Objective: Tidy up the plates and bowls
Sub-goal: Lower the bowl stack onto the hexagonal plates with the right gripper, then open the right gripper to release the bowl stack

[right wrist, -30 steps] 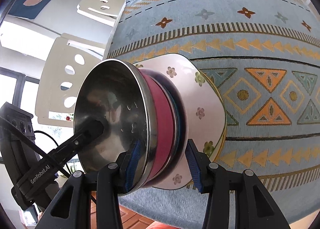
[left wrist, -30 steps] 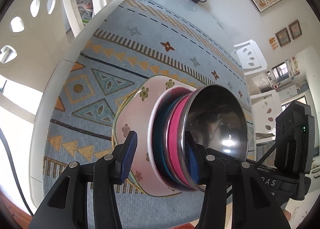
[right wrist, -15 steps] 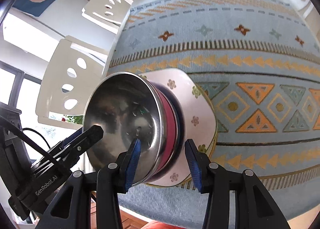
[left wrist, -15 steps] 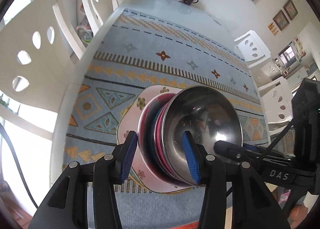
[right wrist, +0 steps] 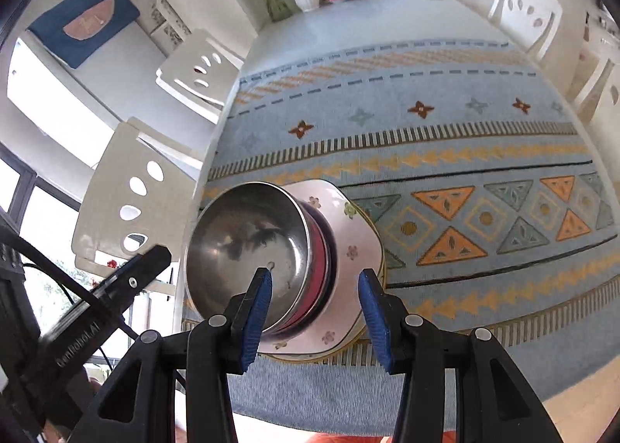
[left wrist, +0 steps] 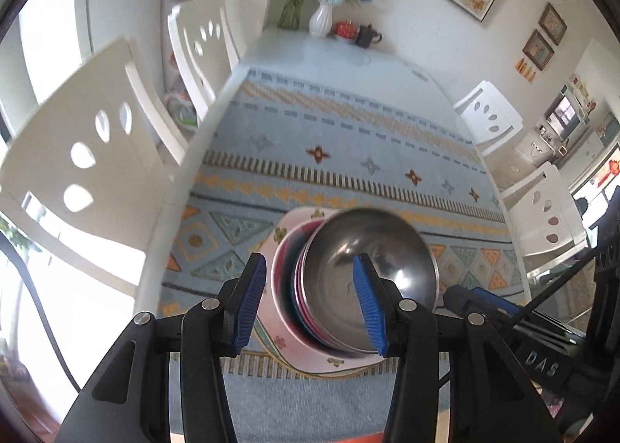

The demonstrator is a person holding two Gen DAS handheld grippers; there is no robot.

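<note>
While bowl stack (left wrist: 348, 288) rests on tablecloth (right wrist: 445, 141), left gripper (left wrist: 312, 303) and right gripper (right wrist: 314, 321) have backed off, jaws wide, empty.

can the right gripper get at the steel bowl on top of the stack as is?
Probably yes. The right gripper is open and sits just in front of the steel bowl, with nothing between them. The left gripper is also open on the other side of the stack, so watch for crowding.

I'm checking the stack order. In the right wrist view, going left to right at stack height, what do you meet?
White chair back → steel bowl → pink bowl → floral plate → patterned tablecloth.
</note>
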